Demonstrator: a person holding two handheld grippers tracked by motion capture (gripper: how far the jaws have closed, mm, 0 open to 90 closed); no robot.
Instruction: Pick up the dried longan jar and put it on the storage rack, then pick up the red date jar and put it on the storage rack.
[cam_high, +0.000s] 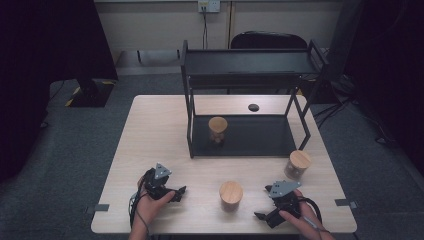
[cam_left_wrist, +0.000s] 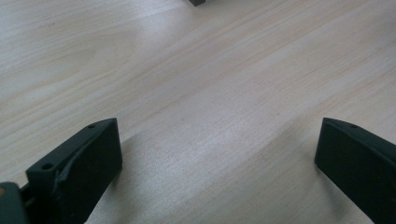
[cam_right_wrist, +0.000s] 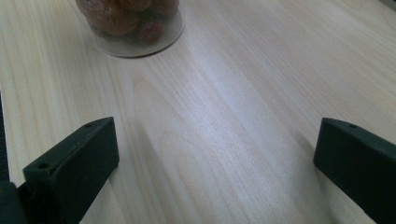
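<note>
Table (cam_high: 165, 130) bare | right gripper view: jar (cam_right_wrist: 133, 23), perhaps walnuts

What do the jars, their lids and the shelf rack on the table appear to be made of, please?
The jars look like clear glass or plastic: the contents show through the wall in the right gripper view. Their lids look like pale, matte wood or bamboo. The shelf rack looks like black-painted metal, with thin straight bars.

Three wooden-lidded jars (cam_high: 218, 129) (cam_high: 231, 195) (cam_high: 297, 164), one black two-tier rack (cam_high: 245, 70), one small black disc (cam_high: 253, 107), two claws (cam_high: 179, 192) (cam_high: 261, 216)
</note>
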